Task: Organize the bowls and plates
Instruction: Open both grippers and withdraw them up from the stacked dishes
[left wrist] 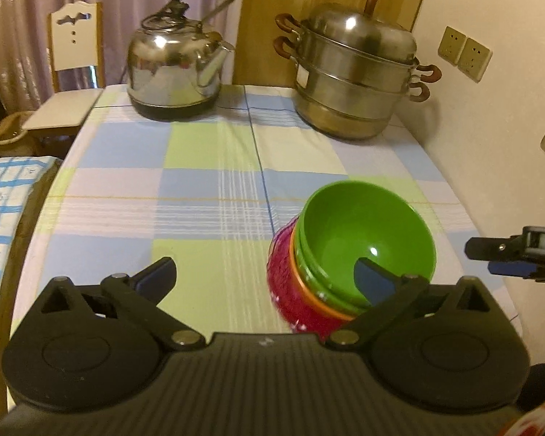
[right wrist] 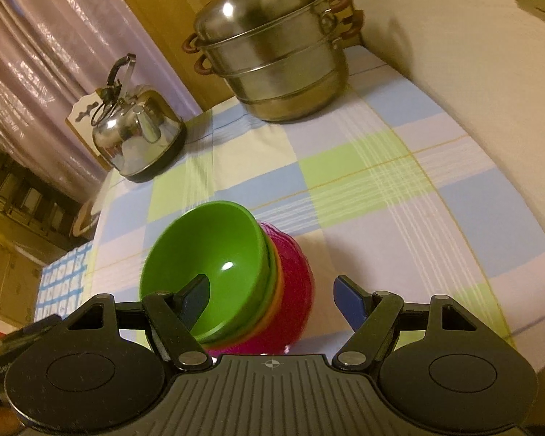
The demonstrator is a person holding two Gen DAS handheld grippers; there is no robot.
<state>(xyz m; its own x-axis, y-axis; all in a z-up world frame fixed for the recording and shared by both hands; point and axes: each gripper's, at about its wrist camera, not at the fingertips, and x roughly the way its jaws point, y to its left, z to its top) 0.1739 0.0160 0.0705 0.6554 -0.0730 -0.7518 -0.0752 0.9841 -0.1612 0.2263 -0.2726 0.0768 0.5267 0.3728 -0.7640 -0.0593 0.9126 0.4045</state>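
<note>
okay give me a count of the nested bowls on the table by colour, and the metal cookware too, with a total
Green bowls: 2, as far as the rims show
Orange bowl: 1
Magenta bowl: 1
Kettle: 1
Steamer pot: 1
Total: 6

The bowls sit nested in one tilted stack, so a hidden bowl inside cannot be ruled out.

A stack of nested plastic bowls, green inside orange inside magenta, stands on the checked-cloth worktop, near its front right part. Behind it, at the far edge, the tiered steel steamer pot stands on the right and the round steel kettle on the left. A white wooden chair is behind the left far corner.
</note>
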